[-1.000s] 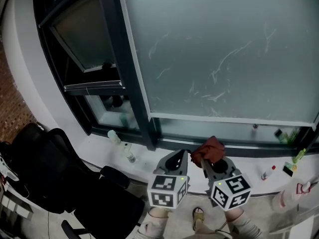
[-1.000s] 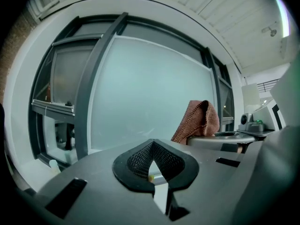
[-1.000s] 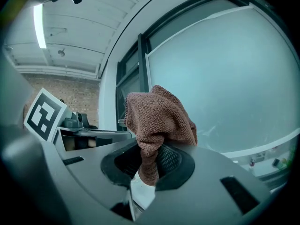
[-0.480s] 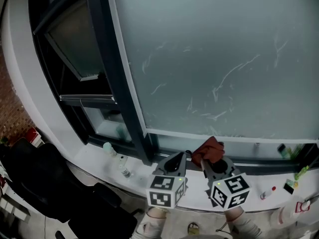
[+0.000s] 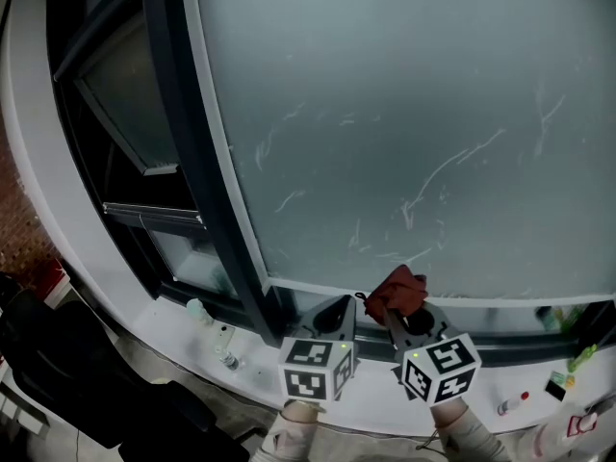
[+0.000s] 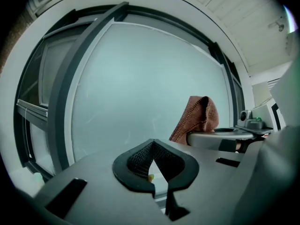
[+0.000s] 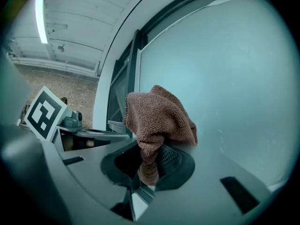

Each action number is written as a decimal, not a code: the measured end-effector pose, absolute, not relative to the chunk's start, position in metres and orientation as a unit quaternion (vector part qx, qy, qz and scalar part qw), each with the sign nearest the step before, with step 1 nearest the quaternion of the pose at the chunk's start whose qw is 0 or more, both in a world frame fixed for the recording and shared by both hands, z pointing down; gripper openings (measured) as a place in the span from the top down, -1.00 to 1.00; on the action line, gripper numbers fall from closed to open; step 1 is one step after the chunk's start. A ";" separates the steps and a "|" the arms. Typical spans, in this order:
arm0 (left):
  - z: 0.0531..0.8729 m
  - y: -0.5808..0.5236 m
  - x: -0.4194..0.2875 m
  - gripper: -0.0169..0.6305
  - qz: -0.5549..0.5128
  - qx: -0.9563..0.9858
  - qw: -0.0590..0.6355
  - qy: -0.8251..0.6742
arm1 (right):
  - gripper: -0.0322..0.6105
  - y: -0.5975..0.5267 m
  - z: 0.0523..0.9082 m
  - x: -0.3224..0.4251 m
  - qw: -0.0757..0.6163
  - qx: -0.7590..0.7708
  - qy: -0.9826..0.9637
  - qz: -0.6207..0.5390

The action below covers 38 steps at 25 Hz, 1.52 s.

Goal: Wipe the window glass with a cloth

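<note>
The frosted window glass [image 5: 404,133] fills most of the head view and carries pale streaks near its lower middle. My right gripper [image 5: 395,318] is shut on a red-brown cloth [image 5: 396,293], which bunches above the jaws just below the pane's bottom edge. In the right gripper view the cloth [image 7: 158,118] hangs down between the pads of the right gripper [image 7: 150,165], close to the glass [image 7: 234,78]. Beside it on the left, my left gripper [image 5: 337,313] holds nothing. Its pads meet at the tip in the left gripper view [image 6: 152,146], where the cloth [image 6: 199,118] shows to the right.
A dark window frame post [image 5: 207,210] runs down left of the pane, with an open side window [image 5: 125,114] beyond it. On the white sill [image 5: 164,320] stand small bottles [image 5: 226,343]. More small items [image 5: 510,404] lie on the sill at the right.
The head view has tilted up and shifted right, so the black chair has dropped out of sight. Both grippers have risen a little toward the pane's lower edge, cloth still held.
</note>
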<state>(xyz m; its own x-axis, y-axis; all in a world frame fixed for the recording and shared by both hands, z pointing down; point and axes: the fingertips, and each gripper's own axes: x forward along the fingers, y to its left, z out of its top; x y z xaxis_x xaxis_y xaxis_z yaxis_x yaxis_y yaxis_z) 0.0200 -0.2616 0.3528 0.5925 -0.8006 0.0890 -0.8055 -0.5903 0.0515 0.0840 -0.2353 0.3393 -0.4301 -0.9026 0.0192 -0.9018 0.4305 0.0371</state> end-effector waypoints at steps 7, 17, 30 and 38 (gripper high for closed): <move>0.336 -0.305 0.041 0.93 0.021 0.895 0.032 -0.445 | 0.75 -0.279 0.318 0.101 0.020 0.536 -0.843 -0.033; 0.315 -0.345 0.046 0.93 0.021 0.893 0.025 -0.448 | 0.75 -0.328 0.283 0.104 0.051 0.525 -0.846 -0.076; 0.334 -0.383 0.036 0.93 0.043 0.889 0.043 -0.453 | 0.75 -0.397 0.314 0.069 0.236 0.444 -0.853 -0.136; 0.362 -0.409 0.024 0.93 0.058 0.882 0.068 -0.463 | 0.75 -0.445 0.363 0.056 0.384 0.351 -0.845 -0.123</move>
